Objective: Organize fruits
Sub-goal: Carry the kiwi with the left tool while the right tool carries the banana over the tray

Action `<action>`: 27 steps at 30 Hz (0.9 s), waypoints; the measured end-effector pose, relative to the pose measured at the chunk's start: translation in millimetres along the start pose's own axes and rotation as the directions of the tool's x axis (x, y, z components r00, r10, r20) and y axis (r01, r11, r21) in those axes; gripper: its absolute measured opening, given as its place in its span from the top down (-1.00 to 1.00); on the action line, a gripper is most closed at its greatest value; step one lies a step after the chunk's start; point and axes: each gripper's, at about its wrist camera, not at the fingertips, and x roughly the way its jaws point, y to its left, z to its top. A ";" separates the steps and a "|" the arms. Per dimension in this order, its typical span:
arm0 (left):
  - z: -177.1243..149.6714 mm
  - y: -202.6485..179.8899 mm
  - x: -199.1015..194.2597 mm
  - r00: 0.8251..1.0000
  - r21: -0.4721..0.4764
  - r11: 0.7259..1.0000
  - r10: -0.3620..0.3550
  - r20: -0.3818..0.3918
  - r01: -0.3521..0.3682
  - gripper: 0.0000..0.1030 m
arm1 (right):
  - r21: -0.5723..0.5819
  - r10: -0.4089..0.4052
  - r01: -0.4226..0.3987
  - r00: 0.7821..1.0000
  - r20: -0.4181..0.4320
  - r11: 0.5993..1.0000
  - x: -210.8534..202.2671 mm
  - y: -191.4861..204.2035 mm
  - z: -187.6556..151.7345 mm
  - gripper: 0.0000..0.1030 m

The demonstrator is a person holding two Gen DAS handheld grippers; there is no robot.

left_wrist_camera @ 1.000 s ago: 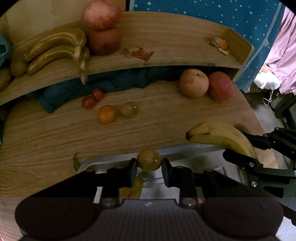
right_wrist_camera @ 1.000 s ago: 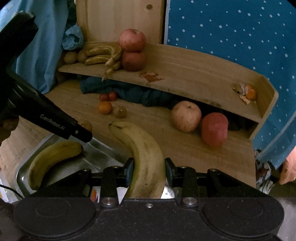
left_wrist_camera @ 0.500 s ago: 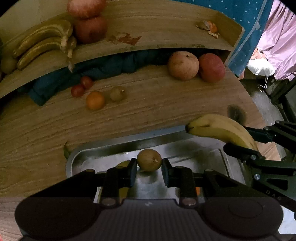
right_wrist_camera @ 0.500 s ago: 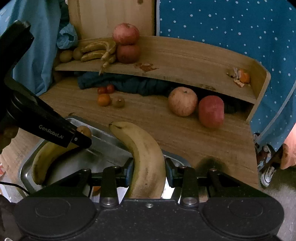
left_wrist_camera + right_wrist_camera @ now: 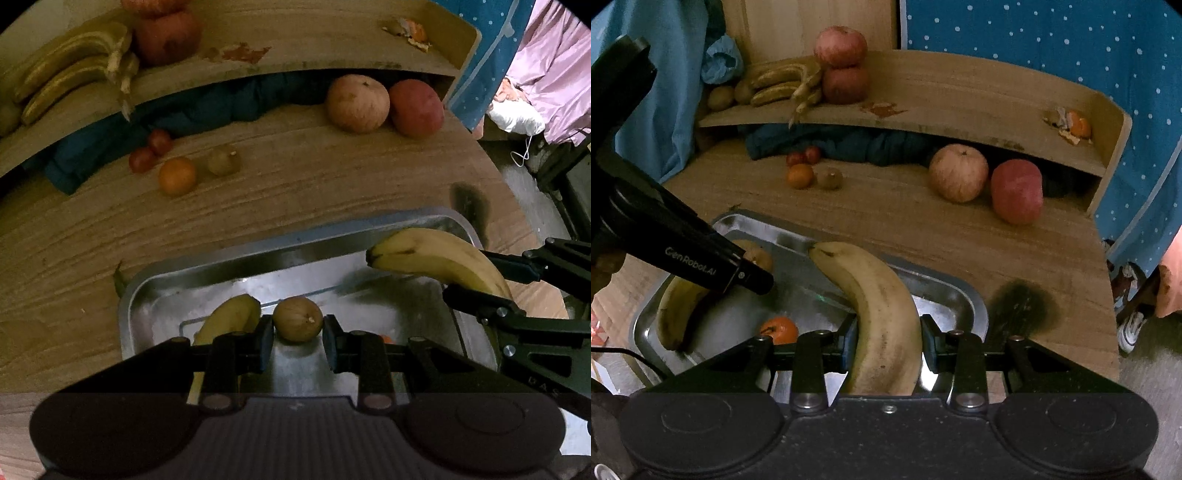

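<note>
The left tool (image 5: 297, 328) holds a small brown round fruit (image 5: 297, 324) between its two fingers, above the metal tray (image 5: 221, 269). The right tool (image 5: 888, 341) grips a large yellow banana (image 5: 875, 310), and the tip of this banana points over the far rim of the tray. Inside the tray lie another banana (image 5: 677, 310) and a small orange (image 5: 780, 329). The tray stands on the wooden surface (image 5: 295, 184). Farther on this surface lie an orange fruit (image 5: 177, 175), a small brown fruit (image 5: 223, 160), two small red fruits (image 5: 149, 151) and two apples (image 5: 384, 105). On the shelf (image 5: 960, 96) behind are a bunch of bananas (image 5: 783, 83) and two stacked apples (image 5: 843, 62).
</note>
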 end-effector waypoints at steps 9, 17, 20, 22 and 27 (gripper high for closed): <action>-2.1 -1.4 2.7 1.000 0.003 1.000 0.007 -0.018 -0.007 0.38 | 0.005 0.010 -0.010 1.000 -0.019 1.000 3.8 1.4 -3.7 0.29; -2.5 -1.5 8.9 0.999 0.005 1.000 0.016 -0.041 -0.016 0.38 | 0.009 0.017 -0.017 0.999 -0.035 1.000 7.4 0.1 -4.4 0.28; -2.4 -1.0 10.5 0.999 0.007 1.000 0.019 -0.045 -0.019 0.38 | 0.010 0.017 -0.017 0.999 -0.039 1.000 8.5 -0.5 -4.8 0.28; -2.0 -1.1 11.2 0.999 0.009 1.000 0.019 -0.046 -0.019 0.38 | 0.012 0.018 -0.018 0.999 -0.042 1.000 8.7 -1.0 -5.1 0.28; -1.1 -1.3 13.4 0.998 0.014 1.000 0.021 -0.052 -0.021 0.38 | 0.015 0.022 -0.022 0.998 -0.051 1.000 10.4 -0.8 -6.0 0.28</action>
